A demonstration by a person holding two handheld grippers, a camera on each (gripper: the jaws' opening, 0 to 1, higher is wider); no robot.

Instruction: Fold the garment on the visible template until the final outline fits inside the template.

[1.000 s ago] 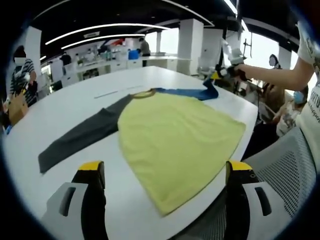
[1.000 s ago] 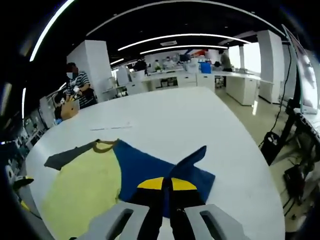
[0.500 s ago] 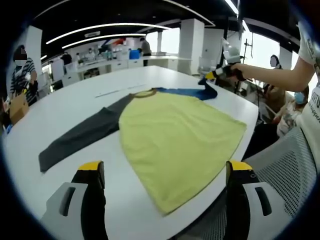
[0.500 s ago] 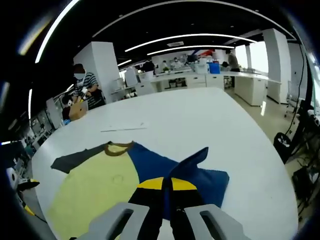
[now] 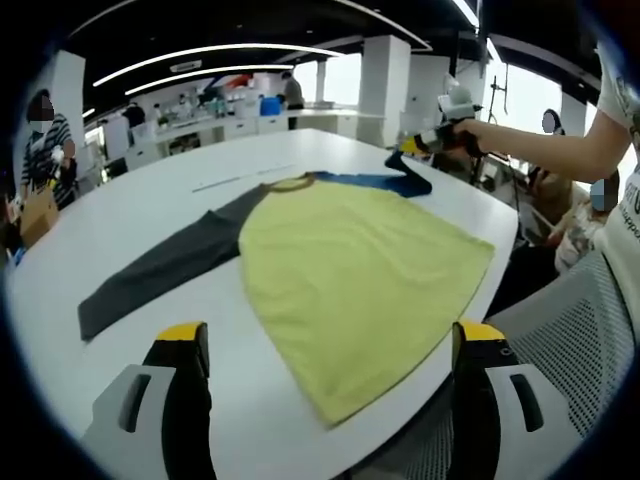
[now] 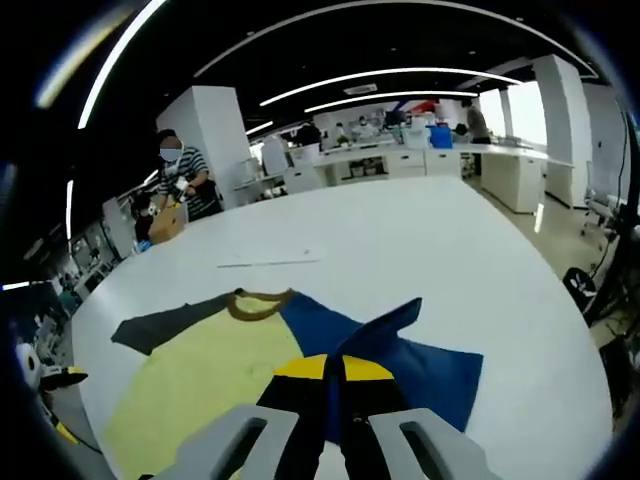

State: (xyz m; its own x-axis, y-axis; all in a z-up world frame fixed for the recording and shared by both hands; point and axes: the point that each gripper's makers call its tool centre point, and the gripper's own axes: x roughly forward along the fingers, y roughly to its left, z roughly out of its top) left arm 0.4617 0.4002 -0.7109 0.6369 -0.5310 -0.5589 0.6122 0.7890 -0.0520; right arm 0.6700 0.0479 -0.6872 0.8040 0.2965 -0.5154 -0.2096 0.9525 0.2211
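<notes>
Folding the blue sleeve

My right claw pinches the blue sleeve; left claw is open. I should lay it flat on the yellow shirt, low frame.

white table, garment spread flat

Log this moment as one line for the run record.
stage: fold starting | right gripper: shut on blue sleeve, lifted | left gripper: open, holding nothing | shirt: flat on white table
</notes>
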